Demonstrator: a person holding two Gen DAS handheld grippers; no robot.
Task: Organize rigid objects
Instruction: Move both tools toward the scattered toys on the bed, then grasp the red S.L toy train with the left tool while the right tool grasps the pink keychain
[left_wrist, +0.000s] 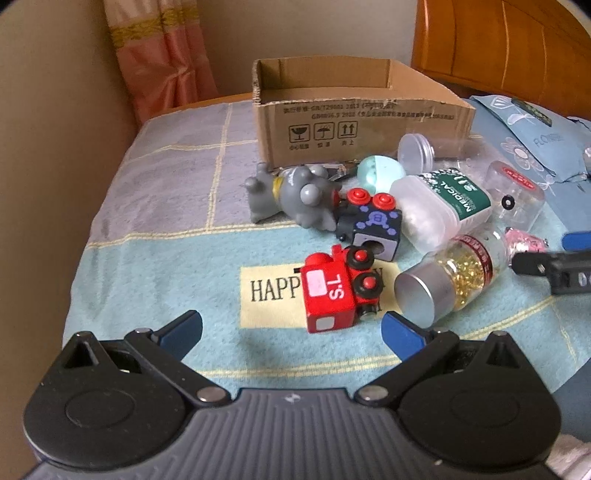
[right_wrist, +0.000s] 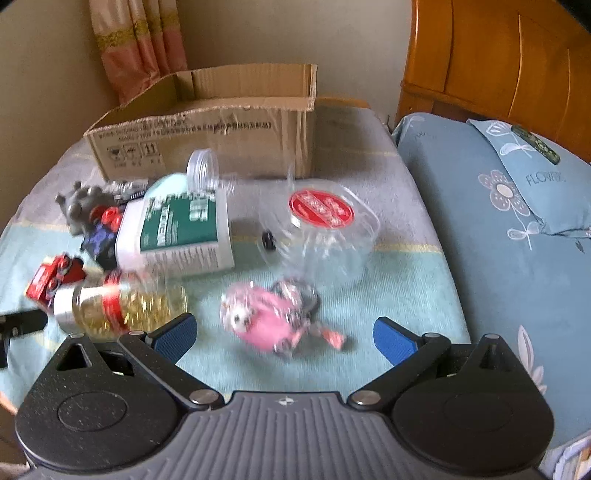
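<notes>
The left gripper (left_wrist: 291, 328) gapes open, a red toy train (left_wrist: 338, 290) at its twelve o'clock. The right gripper (right_wrist: 284, 334) is spread wide too, a pink toy (right_wrist: 267, 319) just ahead.

A checked blanket (left_wrist: 155, 229) carries a cardboard box (left_wrist: 354, 125), toys and bottles.

The right gripper (right_wrist: 283, 334) hangs wide open at the bottom of the frame, blue pads spread, with a blurred pink toy (right_wrist: 264, 325) lying between them on the light-blue blanket (right_wrist: 399, 273). Left of centre a white bottle with a green label (right_wrist: 177, 232) lies on its side; below it – lower left – lies a glass bottle of golden beads (right_wrist: 122, 306). A clear plastic tub with a red lid sticker (right_wrist: 321, 229) sits at centre. An open cardboard box (right_wrist: 221, 129) stands behind, upper centre.
</notes>
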